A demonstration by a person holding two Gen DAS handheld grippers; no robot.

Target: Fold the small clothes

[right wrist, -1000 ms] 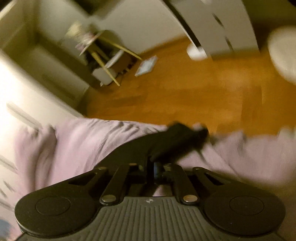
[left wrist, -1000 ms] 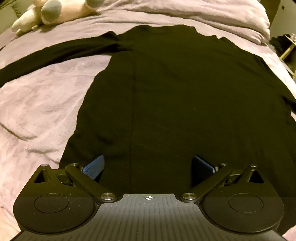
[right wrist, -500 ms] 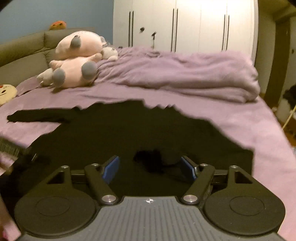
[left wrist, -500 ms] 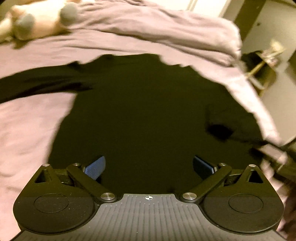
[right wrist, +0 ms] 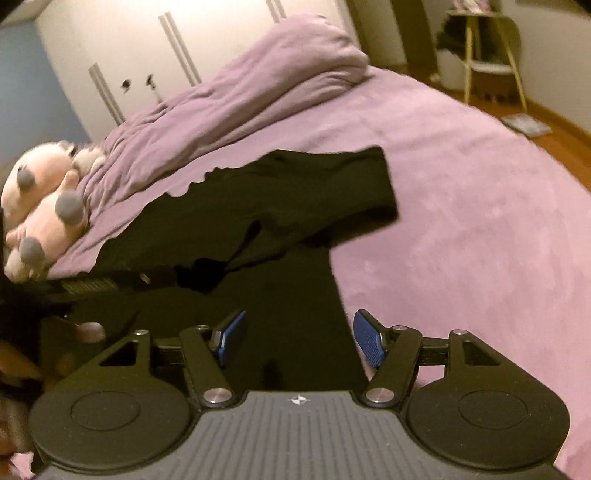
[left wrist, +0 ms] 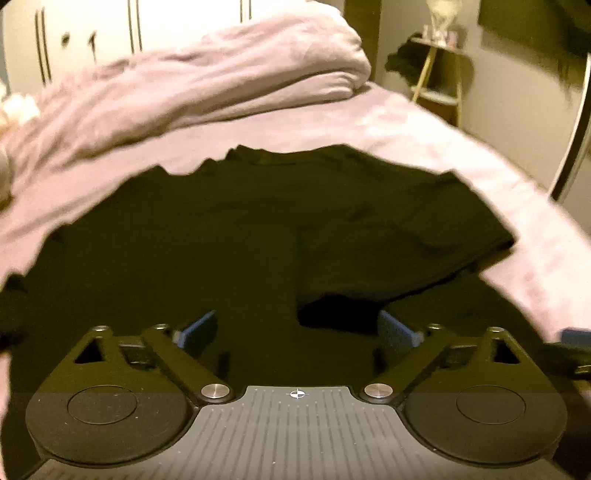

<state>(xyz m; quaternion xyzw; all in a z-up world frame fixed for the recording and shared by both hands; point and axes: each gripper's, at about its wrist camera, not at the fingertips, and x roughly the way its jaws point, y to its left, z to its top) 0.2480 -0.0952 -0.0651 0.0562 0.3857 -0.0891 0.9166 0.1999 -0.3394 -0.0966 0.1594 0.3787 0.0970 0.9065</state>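
Note:
A black long-sleeved top (left wrist: 221, 229) lies flat on the purple bed; it also shows in the right wrist view (right wrist: 280, 295). Its right sleeve (left wrist: 399, 251) is folded inward across the body, seen too in the right wrist view (right wrist: 317, 199). My left gripper (left wrist: 297, 330) is open and empty, low over the hem area. My right gripper (right wrist: 297, 338) is open and empty over the top's right side edge. The left gripper's body (right wrist: 85, 284) shows at the left of the right wrist view.
A bunched purple duvet (left wrist: 207, 85) lies at the bed's far end. A pink plush toy (right wrist: 40, 199) sits at the far left. A small wooden stand (right wrist: 484, 55) and wood floor (right wrist: 561, 136) are beyond the bed's right edge. White wardrobe doors (left wrist: 110, 29) stand behind.
The right gripper carried the sleeve across the body, opened and let it go, then drew back to the right edge. The left gripper swung right, staying open.

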